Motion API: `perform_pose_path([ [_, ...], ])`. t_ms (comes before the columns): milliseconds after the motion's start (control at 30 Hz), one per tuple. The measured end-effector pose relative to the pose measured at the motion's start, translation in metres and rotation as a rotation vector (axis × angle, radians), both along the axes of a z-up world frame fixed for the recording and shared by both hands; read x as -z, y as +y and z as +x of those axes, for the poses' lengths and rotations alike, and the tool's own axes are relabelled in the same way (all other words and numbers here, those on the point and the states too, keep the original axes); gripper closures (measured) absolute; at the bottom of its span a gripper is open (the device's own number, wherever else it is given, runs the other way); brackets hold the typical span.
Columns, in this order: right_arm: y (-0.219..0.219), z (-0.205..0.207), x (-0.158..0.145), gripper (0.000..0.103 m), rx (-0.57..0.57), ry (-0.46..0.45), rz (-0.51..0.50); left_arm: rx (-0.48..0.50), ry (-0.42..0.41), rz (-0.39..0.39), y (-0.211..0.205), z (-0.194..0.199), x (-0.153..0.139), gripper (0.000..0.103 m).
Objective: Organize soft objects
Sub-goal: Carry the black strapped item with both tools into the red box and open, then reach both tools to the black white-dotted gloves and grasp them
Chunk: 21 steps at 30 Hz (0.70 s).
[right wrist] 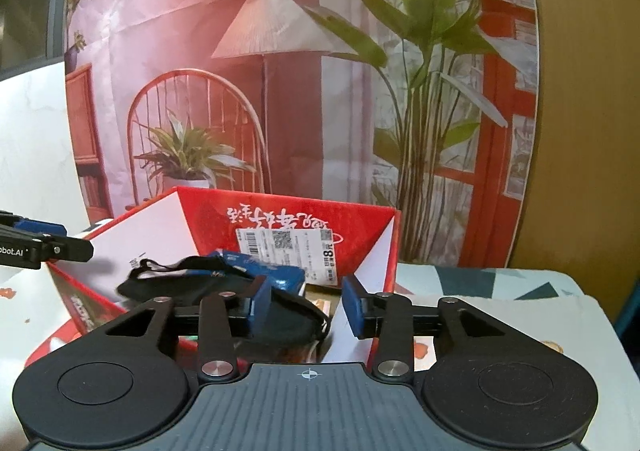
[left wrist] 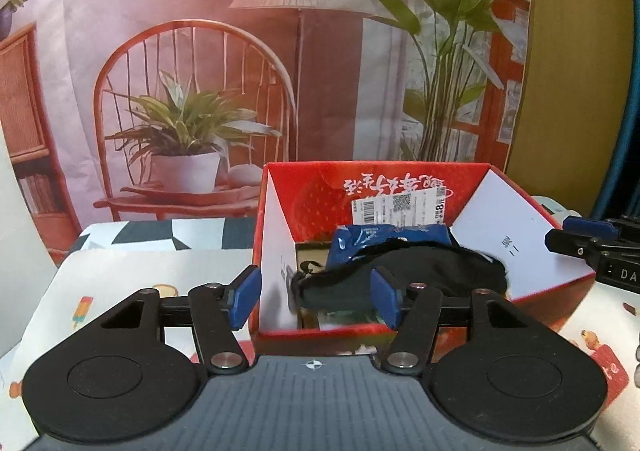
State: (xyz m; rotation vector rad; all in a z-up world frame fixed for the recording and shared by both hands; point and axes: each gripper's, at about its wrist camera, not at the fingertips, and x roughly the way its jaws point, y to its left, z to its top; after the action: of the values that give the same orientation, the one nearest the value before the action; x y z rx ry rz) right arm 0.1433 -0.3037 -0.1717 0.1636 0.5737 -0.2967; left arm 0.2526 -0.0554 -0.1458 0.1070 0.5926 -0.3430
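We see the black eye mask (left wrist: 400,271) lying in the red box (left wrist: 440,331) at centre frame, atop a blue packet (left wrist: 360,243). Our left gripper (left wrist: 312,299) and right gripper (right wrist: 304,303) gape, holding nothing. This item looks stowed.

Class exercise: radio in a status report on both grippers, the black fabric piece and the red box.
Left gripper open, right gripper open. Black fabric piece lies in red cardboard box, atop blue plastic packet, unpinched. Nothing blocking.
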Motion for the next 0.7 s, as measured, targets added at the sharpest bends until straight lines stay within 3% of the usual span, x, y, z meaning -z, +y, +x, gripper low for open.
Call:
perform_pose_path([
  [367,0.044,-0.046,-0.006,0.066,-0.035,-0.069,0.100,0.034,0.068,-0.099,0.026,-0.059,0.015,0.040],
  [700,0.089,-0.086,0.020,0.066,-0.092,0.003,0.164,0.038,0.187,-0.156,0.038,-0.104,0.062,0.040],
])
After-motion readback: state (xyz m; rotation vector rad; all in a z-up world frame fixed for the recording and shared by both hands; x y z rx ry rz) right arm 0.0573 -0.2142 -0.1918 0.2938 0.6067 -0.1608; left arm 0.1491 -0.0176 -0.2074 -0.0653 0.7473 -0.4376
